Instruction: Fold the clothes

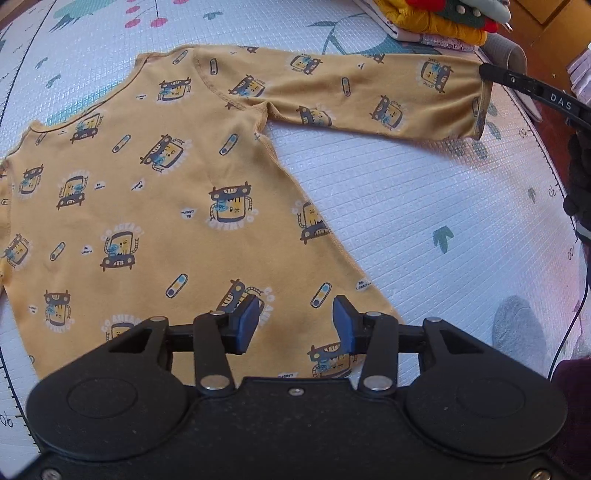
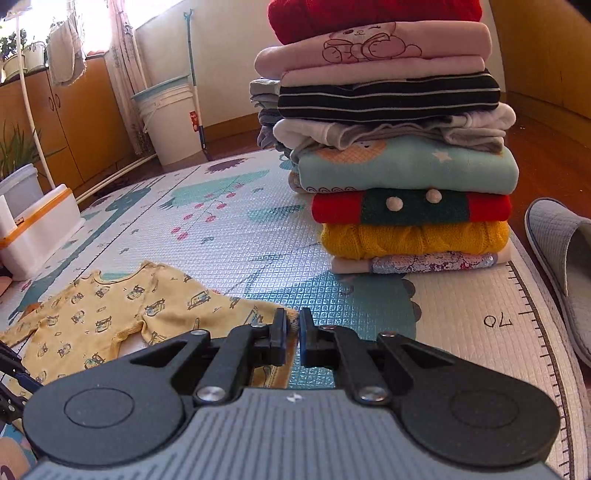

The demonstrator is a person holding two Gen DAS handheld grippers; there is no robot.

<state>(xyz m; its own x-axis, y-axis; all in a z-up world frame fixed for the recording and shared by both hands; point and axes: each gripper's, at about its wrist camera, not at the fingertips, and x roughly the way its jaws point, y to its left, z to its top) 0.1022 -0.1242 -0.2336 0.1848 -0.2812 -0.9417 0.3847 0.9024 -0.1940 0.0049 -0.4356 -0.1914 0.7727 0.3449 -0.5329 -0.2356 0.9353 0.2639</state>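
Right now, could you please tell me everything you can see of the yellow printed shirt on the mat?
The yellow shirt is a soft, thin long-sleeved top printed with small cartoon robots and pills. It lies flat on the play mat, one sleeve stretched out sideways. The right gripper has its jaws nearly closed at that sleeve's cuff. The left gripper hovers open over the hem.

A patterned foam play mat (image 2: 258, 240) covers the floor, with bare wood flooring (image 2: 546, 155) at right. Sunlight pours through a window (image 2: 88, 22) at upper left, above orange wooden cabinets (image 2: 74, 114). A white bucket (image 2: 173, 125) and a mop (image 2: 194, 81) stand by the cream wall (image 2: 221, 55) at centre. A grey slipper (image 2: 561, 251) lies at the right edge.
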